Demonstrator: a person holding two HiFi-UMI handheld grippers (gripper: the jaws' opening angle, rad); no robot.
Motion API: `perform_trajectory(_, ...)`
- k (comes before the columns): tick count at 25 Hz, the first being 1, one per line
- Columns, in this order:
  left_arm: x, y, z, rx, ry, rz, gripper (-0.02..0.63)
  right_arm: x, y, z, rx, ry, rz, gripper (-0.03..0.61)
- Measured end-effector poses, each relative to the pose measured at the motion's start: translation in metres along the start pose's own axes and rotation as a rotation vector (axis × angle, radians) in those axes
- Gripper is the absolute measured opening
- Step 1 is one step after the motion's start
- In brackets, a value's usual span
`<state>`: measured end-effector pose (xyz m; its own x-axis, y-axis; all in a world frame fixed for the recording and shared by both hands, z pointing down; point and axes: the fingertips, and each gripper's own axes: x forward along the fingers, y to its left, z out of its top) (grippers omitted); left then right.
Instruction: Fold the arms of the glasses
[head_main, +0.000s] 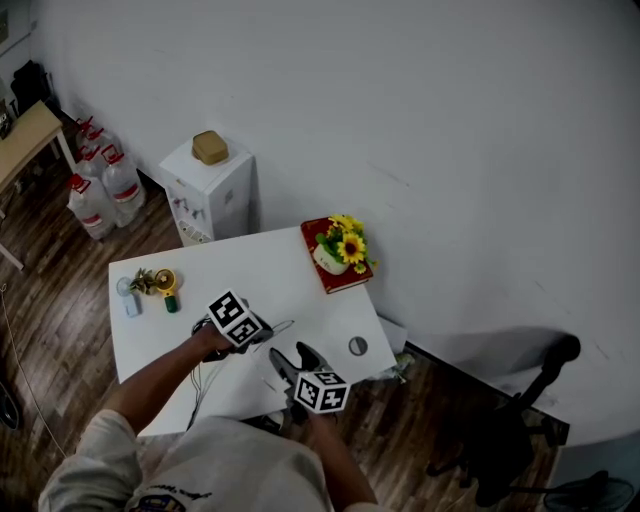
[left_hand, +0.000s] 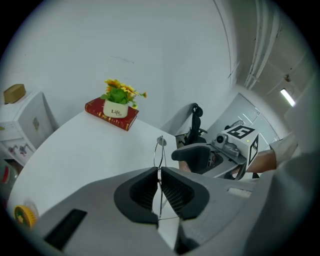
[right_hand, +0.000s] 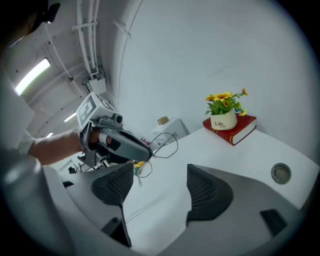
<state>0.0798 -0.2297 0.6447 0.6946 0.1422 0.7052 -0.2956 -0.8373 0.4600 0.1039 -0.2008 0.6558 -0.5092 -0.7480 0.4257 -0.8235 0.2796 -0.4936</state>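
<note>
The glasses (left_hand: 160, 150) are thin wire-framed, seen edge-on in the left gripper view, above the white table (left_hand: 80, 160). My left gripper (left_hand: 159, 171) is shut on their frame, the wire running down between the ribbed pads. In the right gripper view the glasses (right_hand: 163, 144) hang from the left gripper (right_hand: 120, 142) at upper left, one lens ahead and one below. My right gripper (right_hand: 162, 187) stands open and nothing lies between its pads; the glasses are beyond its left pad. In the head view the left gripper (head_main: 262, 330) and right gripper (head_main: 297, 358) are close together over the table's near edge.
A red book with a pot of yellow flowers (head_main: 340, 255) sits at the table's far right corner. A round grommet (head_main: 358, 346) is near the right edge, small items (head_main: 160, 284) at the left. A white cabinet (head_main: 210, 190), water bottles (head_main: 100, 185) and an office chair (head_main: 530, 420) stand around.
</note>
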Motion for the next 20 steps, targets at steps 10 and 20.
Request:
perform_trajectory(10,-0.042,0.053,0.040,-0.094,-0.280,0.200,0.023,-0.014,-0.017,-0.015,0.218,-0.027,0.031,0.291)
perform_trajectory(20,-0.055,0.054,0.052,-0.137,-0.384,0.225,0.022,-0.010,0.007,0.002,0.457,-0.088,0.213,0.164)
